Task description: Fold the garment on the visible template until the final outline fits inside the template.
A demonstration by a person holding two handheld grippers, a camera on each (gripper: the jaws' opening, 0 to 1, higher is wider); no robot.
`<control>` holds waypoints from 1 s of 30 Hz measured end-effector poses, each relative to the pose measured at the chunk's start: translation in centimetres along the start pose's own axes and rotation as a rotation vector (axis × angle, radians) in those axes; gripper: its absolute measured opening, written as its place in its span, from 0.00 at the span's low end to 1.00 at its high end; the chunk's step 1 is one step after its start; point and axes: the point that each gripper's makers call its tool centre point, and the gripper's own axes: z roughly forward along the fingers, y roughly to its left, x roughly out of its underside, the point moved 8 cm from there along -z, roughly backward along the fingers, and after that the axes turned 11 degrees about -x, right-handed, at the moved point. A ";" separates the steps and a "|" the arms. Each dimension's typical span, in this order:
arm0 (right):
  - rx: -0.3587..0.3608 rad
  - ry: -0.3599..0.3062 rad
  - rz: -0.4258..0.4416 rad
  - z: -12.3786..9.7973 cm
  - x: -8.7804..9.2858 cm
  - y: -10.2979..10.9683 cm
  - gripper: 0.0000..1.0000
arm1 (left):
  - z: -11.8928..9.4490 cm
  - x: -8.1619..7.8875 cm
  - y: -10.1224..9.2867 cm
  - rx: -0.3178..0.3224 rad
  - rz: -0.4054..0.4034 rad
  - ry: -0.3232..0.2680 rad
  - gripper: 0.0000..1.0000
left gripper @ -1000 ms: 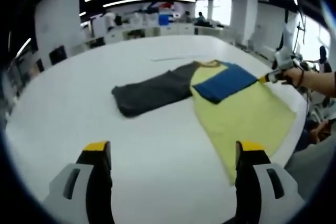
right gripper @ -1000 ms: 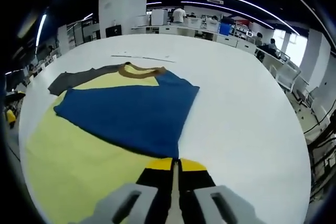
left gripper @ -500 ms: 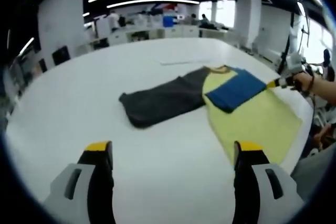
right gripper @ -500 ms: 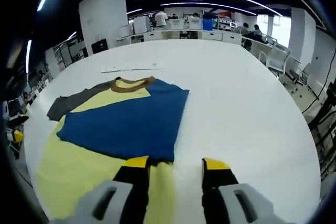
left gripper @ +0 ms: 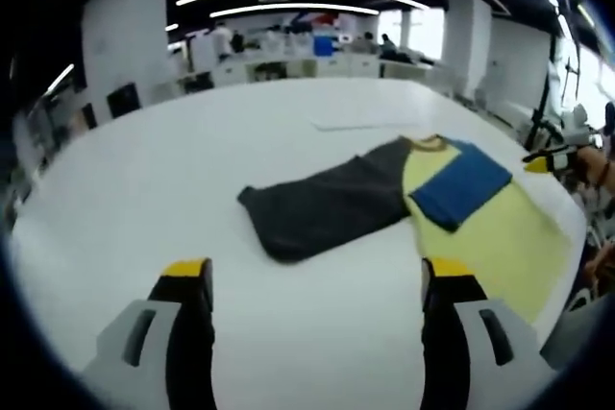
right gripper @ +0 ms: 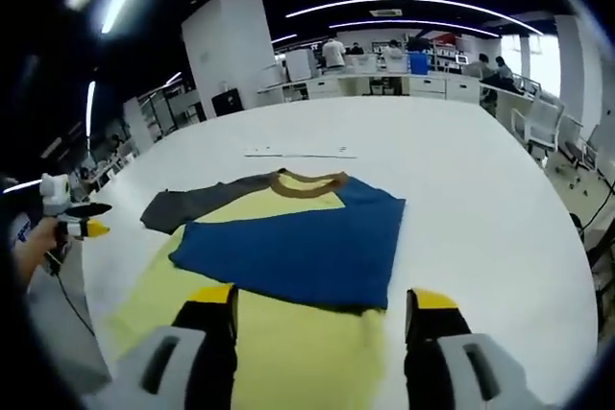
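In the left gripper view, the left gripper (left gripper: 312, 285) hangs above the bare white table (left gripper: 144, 189) with its yellow-tipped jaws spread wide and nothing between them. Beyond it the T-shirt (left gripper: 461, 208) lies flat on the table: its dark grey sleeve (left gripper: 327, 208) stretches out toward the left of the view, the yellow body lies to the right, and the blue sleeve (left gripper: 459, 184) is folded over onto the yellow near the tan collar (left gripper: 430, 142). At the right edge, a yellow gripper tip comes in just off the shirt's far side. In the right gripper view, a hand (right gripper: 34, 242) at the left edge holds the other tool, well apart from the shirt. The right gripper (right gripper: 320, 309) sits over the yellow body, just beside the blue sleeve's near edge, jaws wide apart and holding nothing. A thin pale strip (right gripper: 298, 153) lies on the table past the collar.
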 end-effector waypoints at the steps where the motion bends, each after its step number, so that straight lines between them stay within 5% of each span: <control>1: -0.007 -0.003 0.005 -0.2 0.0 0.2 0.72 | 0.3 0.0 0.2 -0.008 -0.005 0.003 0.82; 21: -0.037 -0.036 -0.016 -3.4 0.1 2.6 0.72 | 4.6 2.5 1.1 -0.124 0.079 -0.001 0.43; 30: -0.020 -0.038 -0.015 -3.6 0.3 3.0 0.71 | 6.1 3.4 1.4 -0.139 0.049 -0.032 0.38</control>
